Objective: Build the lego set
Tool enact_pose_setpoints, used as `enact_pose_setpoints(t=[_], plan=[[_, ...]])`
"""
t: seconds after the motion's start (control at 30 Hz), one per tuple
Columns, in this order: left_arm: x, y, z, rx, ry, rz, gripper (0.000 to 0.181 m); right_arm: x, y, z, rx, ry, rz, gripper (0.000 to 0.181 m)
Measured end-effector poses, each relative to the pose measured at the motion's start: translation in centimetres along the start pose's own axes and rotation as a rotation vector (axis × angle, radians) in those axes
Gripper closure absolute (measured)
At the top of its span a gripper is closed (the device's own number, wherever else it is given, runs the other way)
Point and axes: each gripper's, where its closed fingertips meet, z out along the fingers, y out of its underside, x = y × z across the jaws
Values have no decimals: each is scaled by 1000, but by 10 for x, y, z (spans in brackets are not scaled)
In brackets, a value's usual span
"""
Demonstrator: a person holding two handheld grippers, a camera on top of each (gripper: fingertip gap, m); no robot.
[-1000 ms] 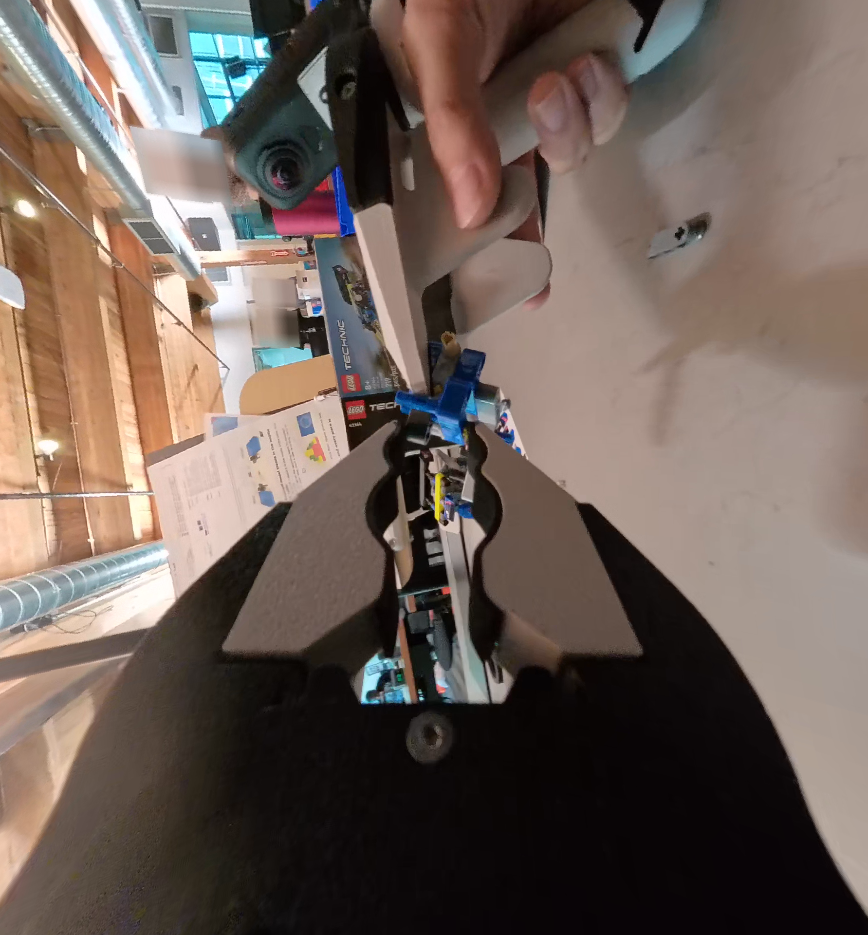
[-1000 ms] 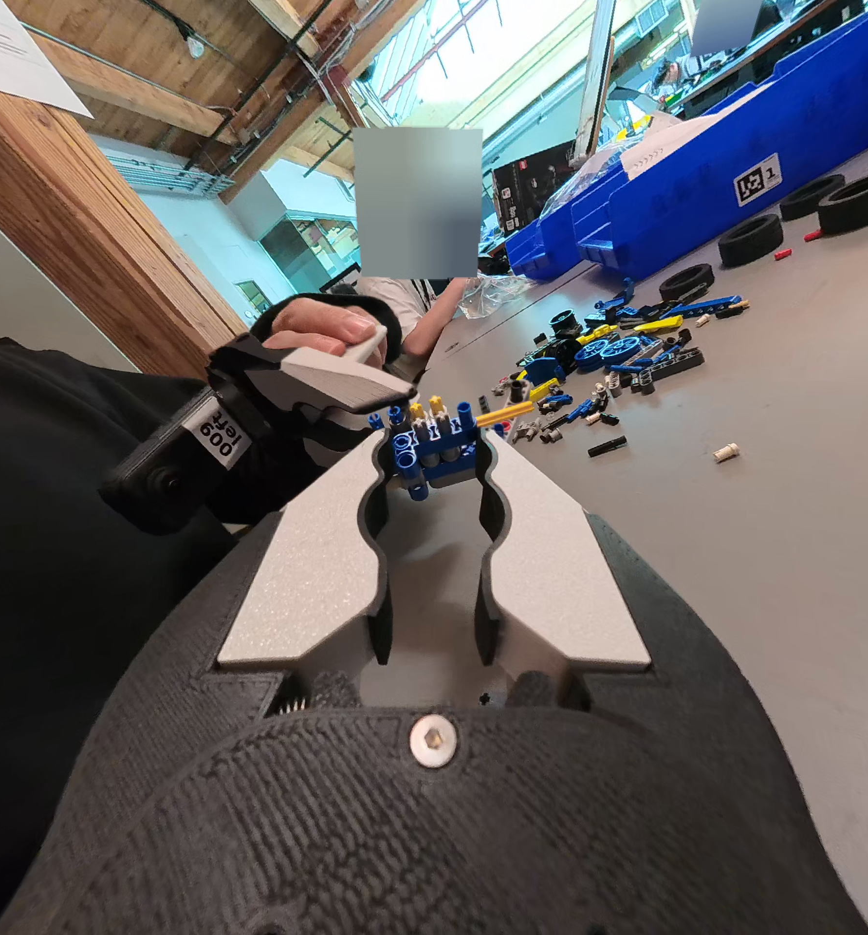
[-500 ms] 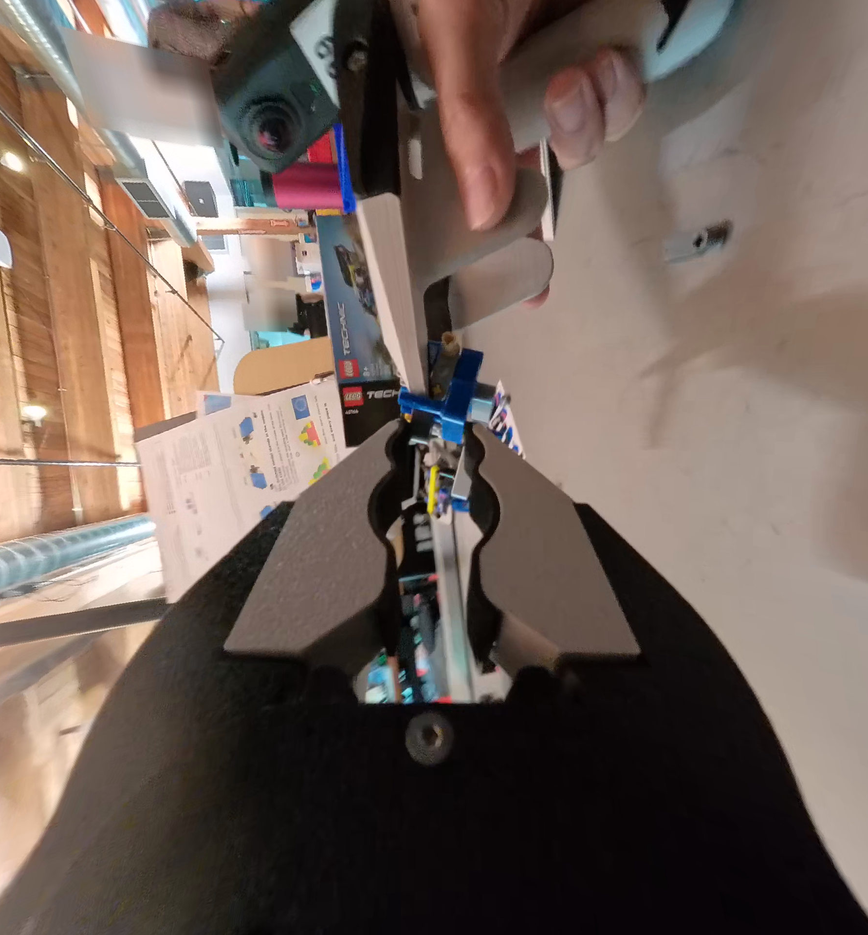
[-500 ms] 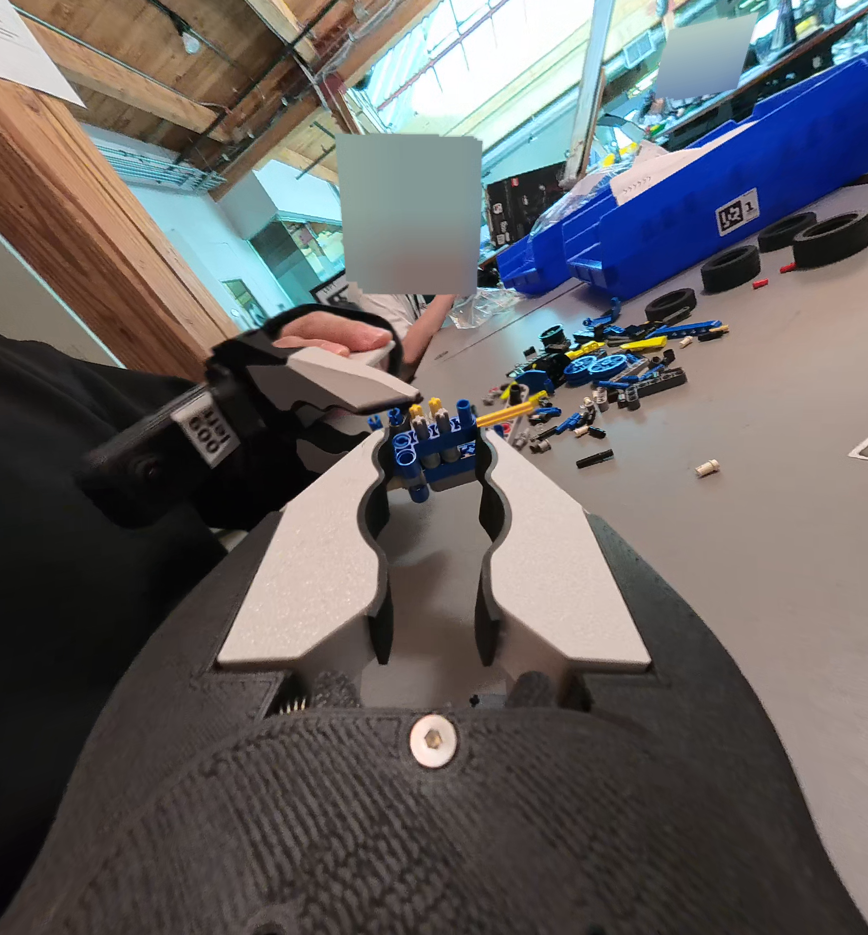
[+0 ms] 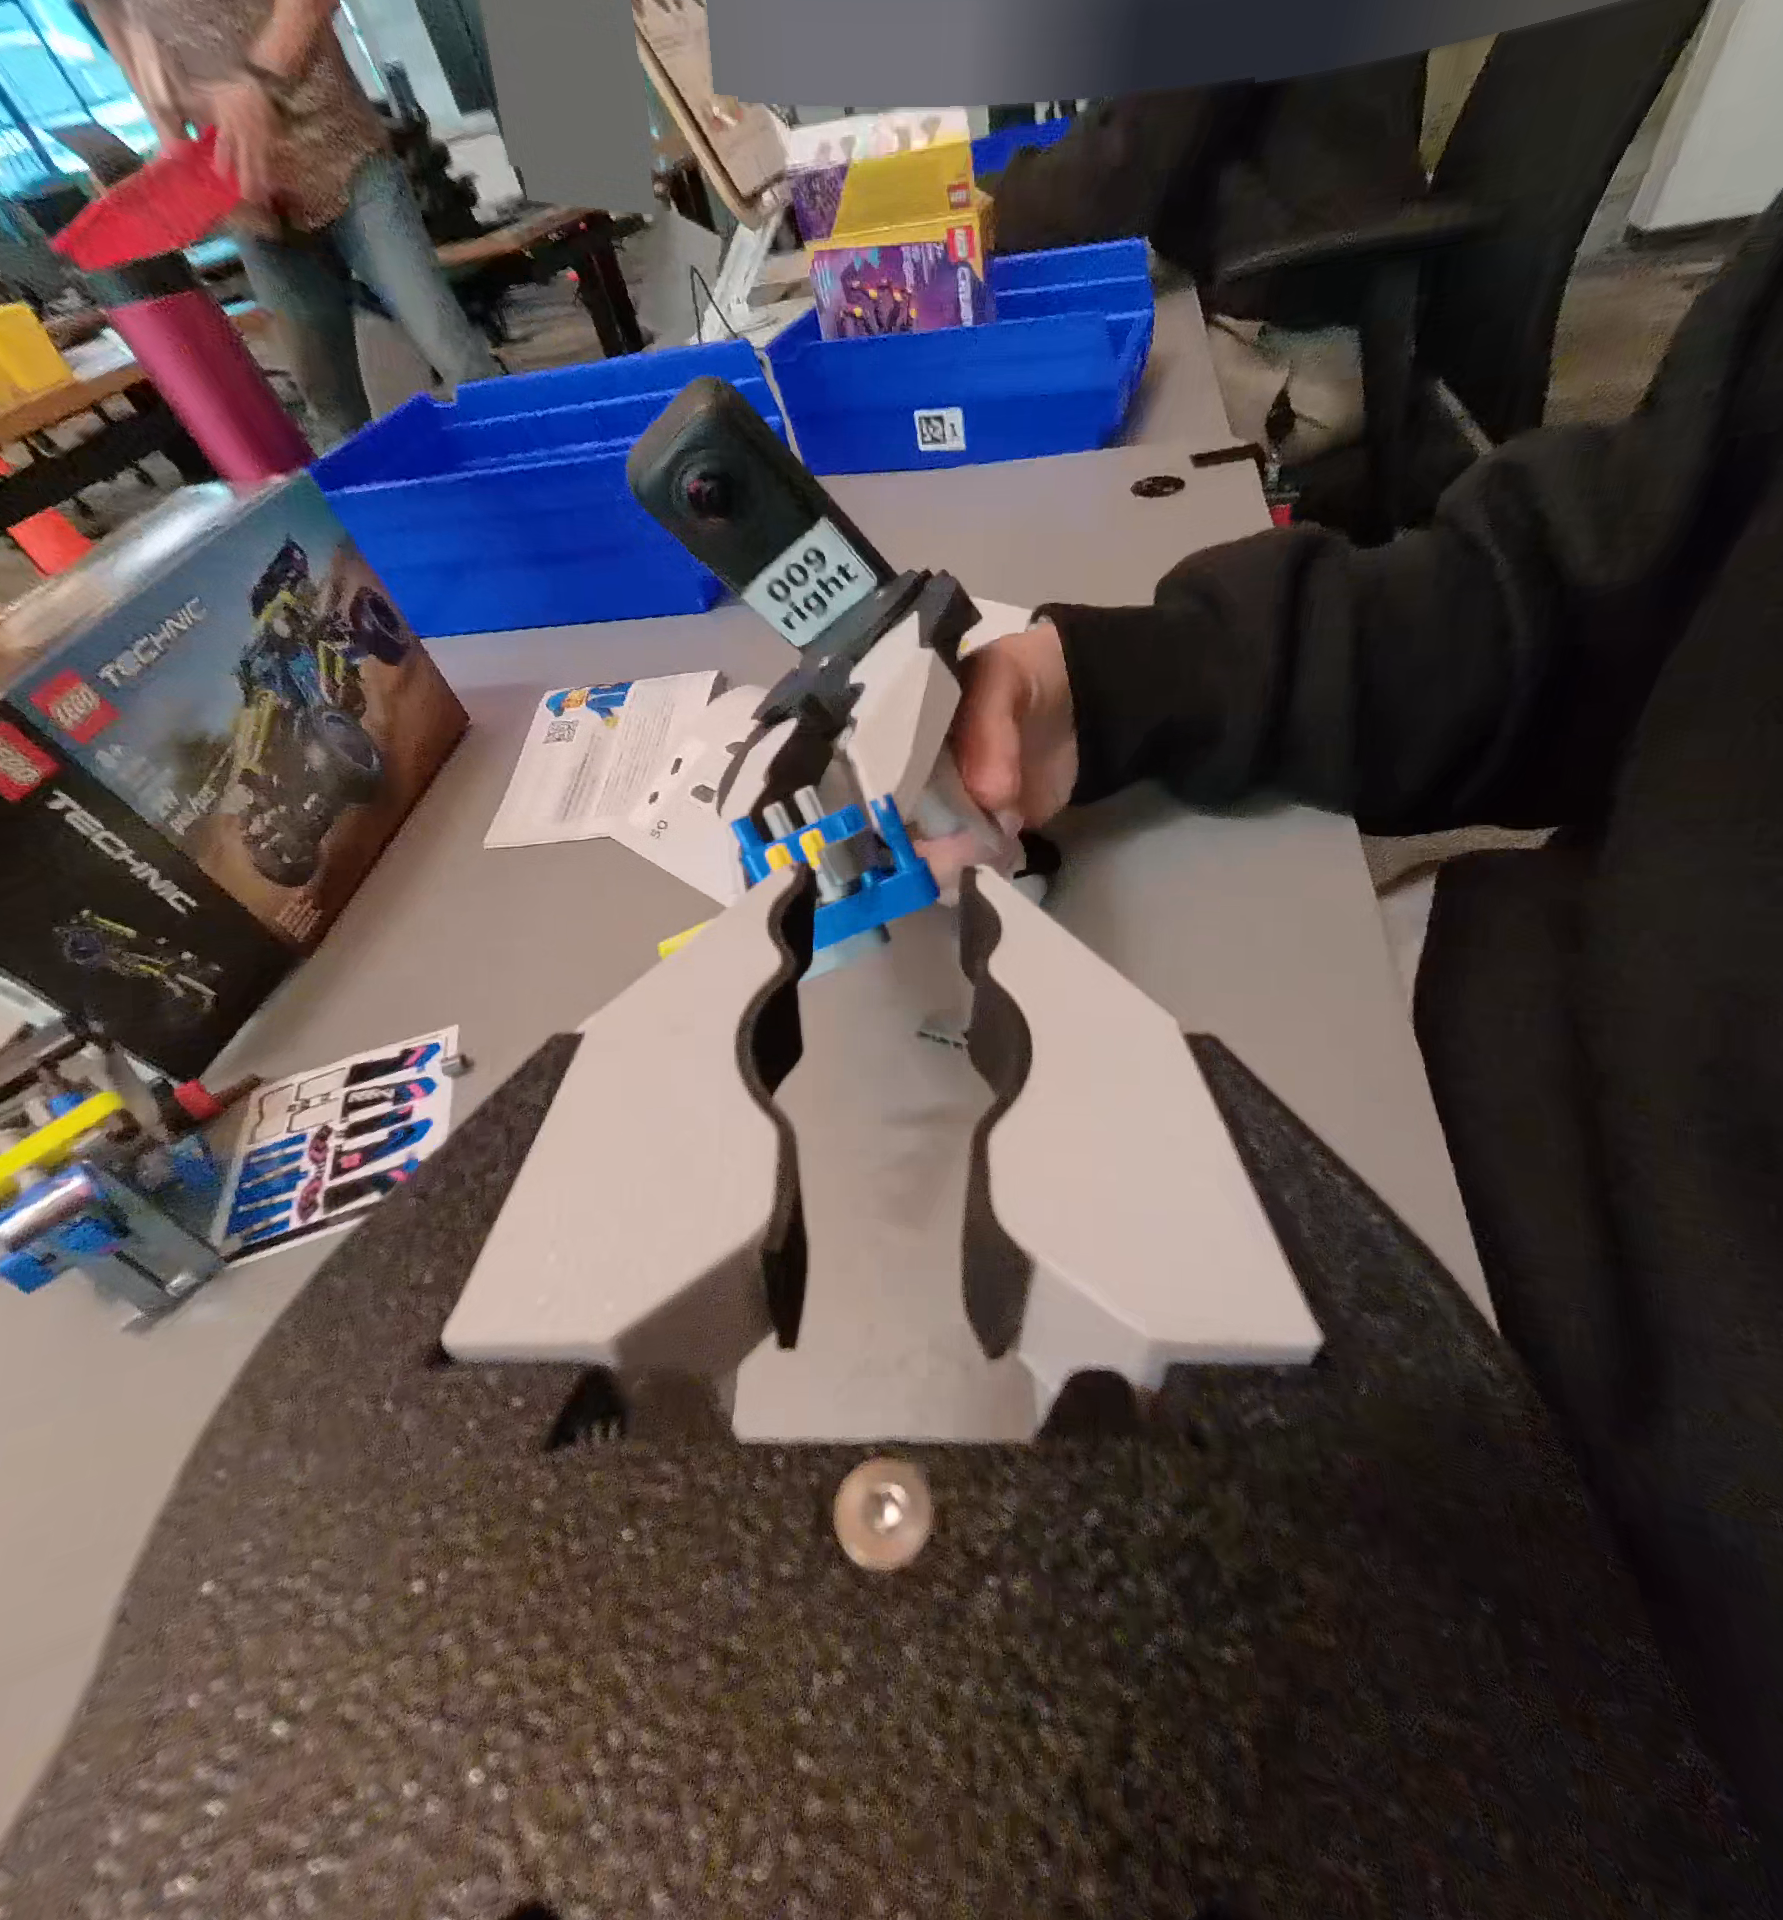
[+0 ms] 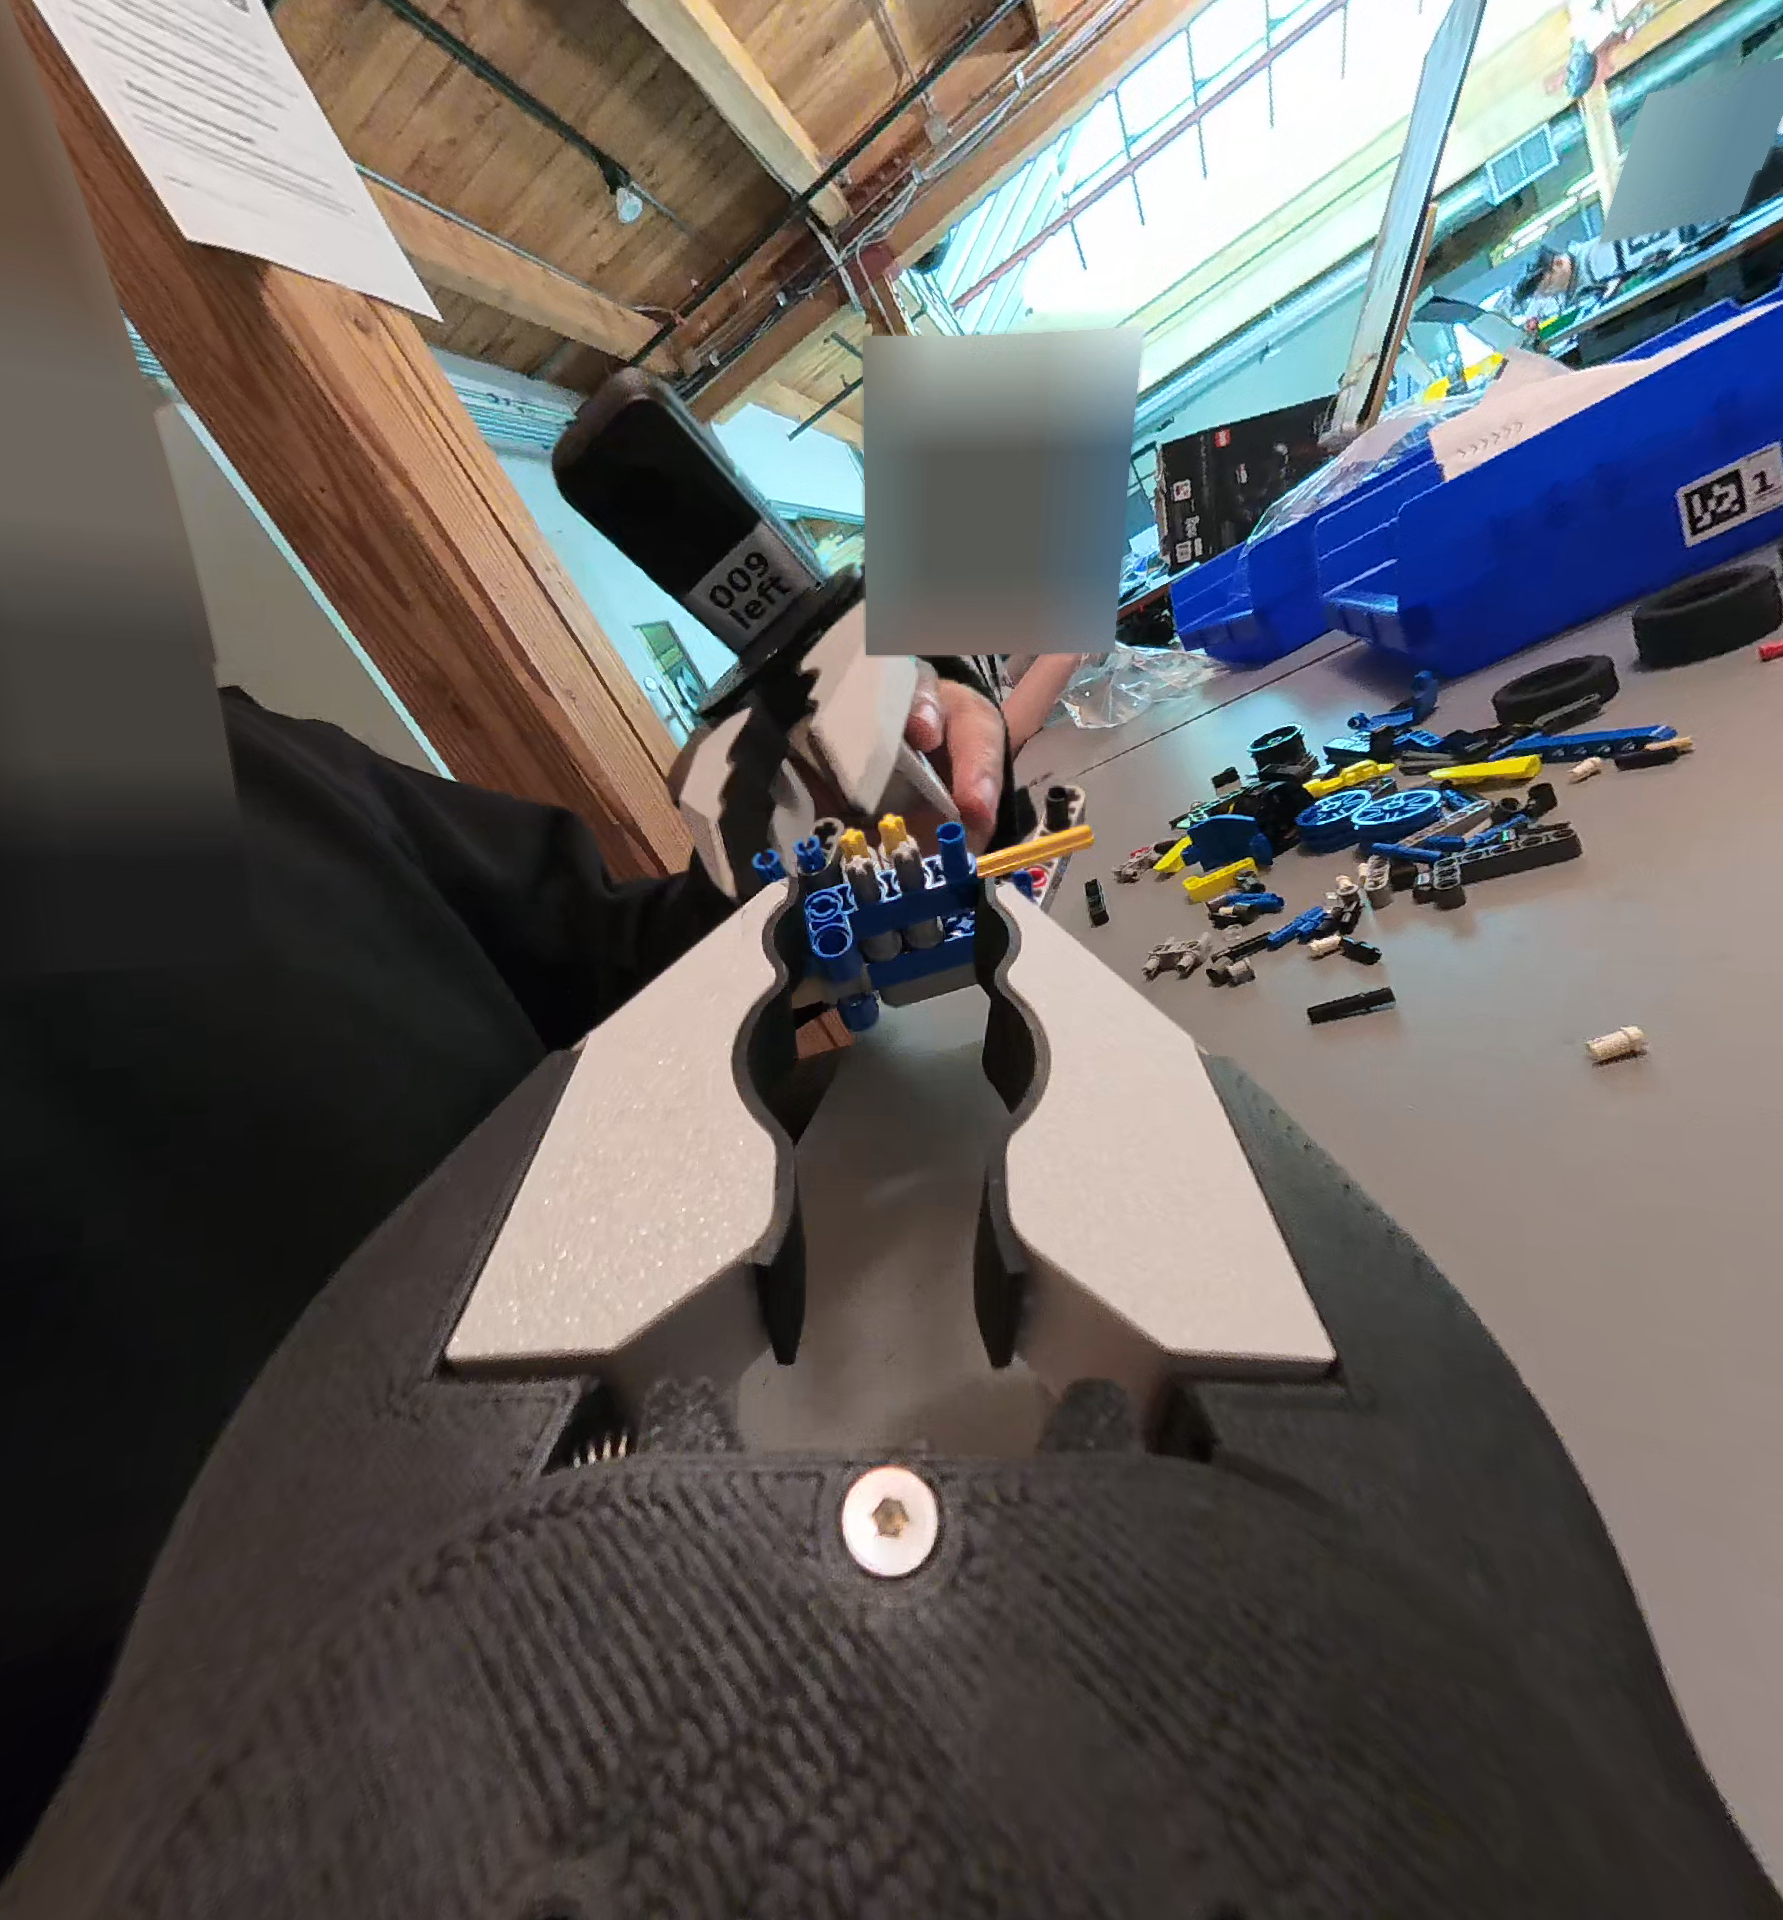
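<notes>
A small blue lego assembly (image 6: 887,920) with grey and yellow pins and a yellow axle (image 6: 1032,847) sticking out to the right sits between the jaws of my right gripper (image 6: 887,904), which is shut on it and holds it above the grey table (image 6: 1489,1195). In the left wrist view the same assembly (image 5: 845,904) hangs under the right gripper (image 5: 830,821). My left gripper (image 5: 882,883) is open, with its tips right at the assembly. I cannot tell if they touch. The left gripper also shows behind the assembly in the right wrist view (image 6: 752,821).
A pile of loose blue, black and yellow pieces (image 6: 1386,831) and black tyres (image 6: 1708,613) lie in front of blue bins (image 6: 1541,551). The lego box (image 5: 170,769), a booklet (image 5: 606,758), a sticker sheet (image 5: 336,1143) and a partial build (image 5: 56,1195) lie on the left. The grippers are tip to tip, or close to it.
My left gripper has rolled about a quarter turn, from sideways to level, and stayed at the assembly. My right gripper kept its hold on the assembly and tilted slightly.
</notes>
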Motion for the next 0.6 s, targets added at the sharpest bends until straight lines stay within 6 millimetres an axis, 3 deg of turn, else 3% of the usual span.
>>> enact_pose_setpoints(t=[0.1, 0.37, 0.4, 0.6], plan=[[4, 6, 6, -14, 24, -15, 153, -2, 3, 3, -18, -3, -14, 151], [-10, 9, 5, -32, -103, 28, 166, 6, 0, 2, -6, 59, -47, 151], [-12, 8, 4, -34, -127, 47, 176, 5, 1, 3, -14, 55, -50, 150], [-11, 8, 4, -20, -117, 14, 177, 4, 1, 3, -16, 61, -82, 151]])
